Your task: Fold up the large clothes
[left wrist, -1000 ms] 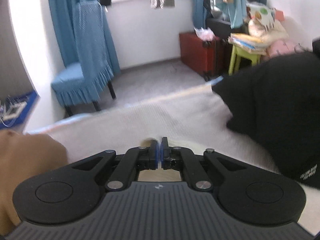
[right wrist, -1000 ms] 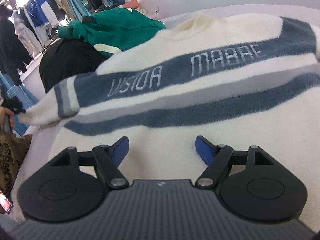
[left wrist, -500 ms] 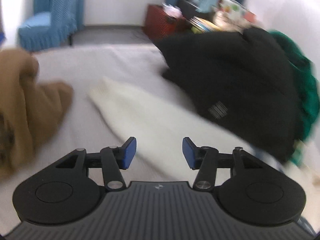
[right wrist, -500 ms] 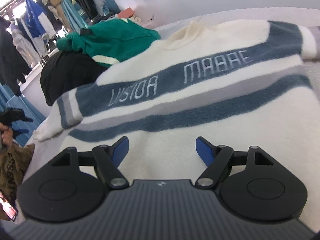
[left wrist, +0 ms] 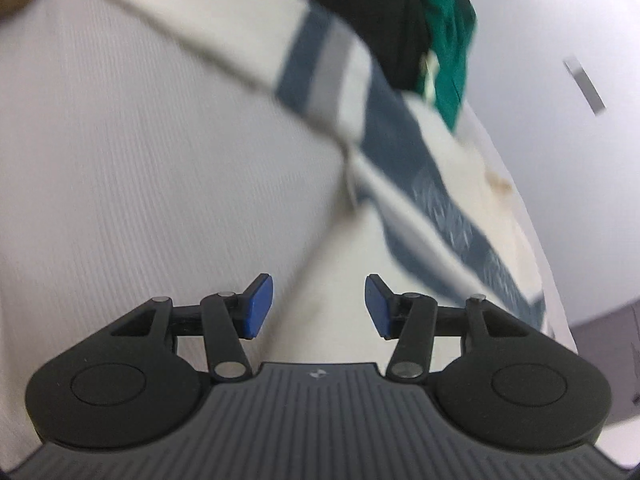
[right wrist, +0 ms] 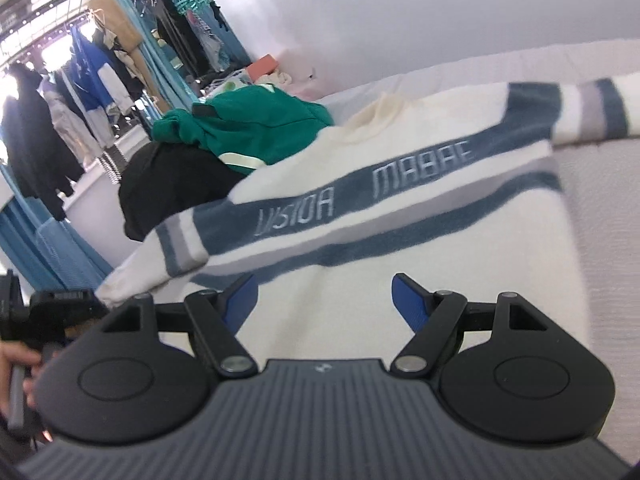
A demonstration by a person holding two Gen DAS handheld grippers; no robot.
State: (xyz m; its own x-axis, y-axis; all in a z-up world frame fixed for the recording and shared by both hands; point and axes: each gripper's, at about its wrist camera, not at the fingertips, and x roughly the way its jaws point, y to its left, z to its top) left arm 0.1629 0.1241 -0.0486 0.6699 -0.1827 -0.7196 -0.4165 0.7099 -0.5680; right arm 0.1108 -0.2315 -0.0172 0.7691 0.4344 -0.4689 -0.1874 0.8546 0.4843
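Cream sweater (right wrist: 420, 240) w/ blue stripes lies flat on the bed (left wrist: 140, 160), left gripper (left wrist: 319, 306) & right gripper (right wrist: 324, 300) both spread, holding nothing.

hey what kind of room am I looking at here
Probably a bedroom used for laundry: a cream knit sweater with blue stripes lies spread on a pale ribbed bedsheet, and coats hang on a crowded clothes rail by blue curtains.

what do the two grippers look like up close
Both match: the left gripper and right gripper have a dark grey ribbed body with a small pale logo, two round black discs, black linkage arms with silver pins, and blue-padded jaws.
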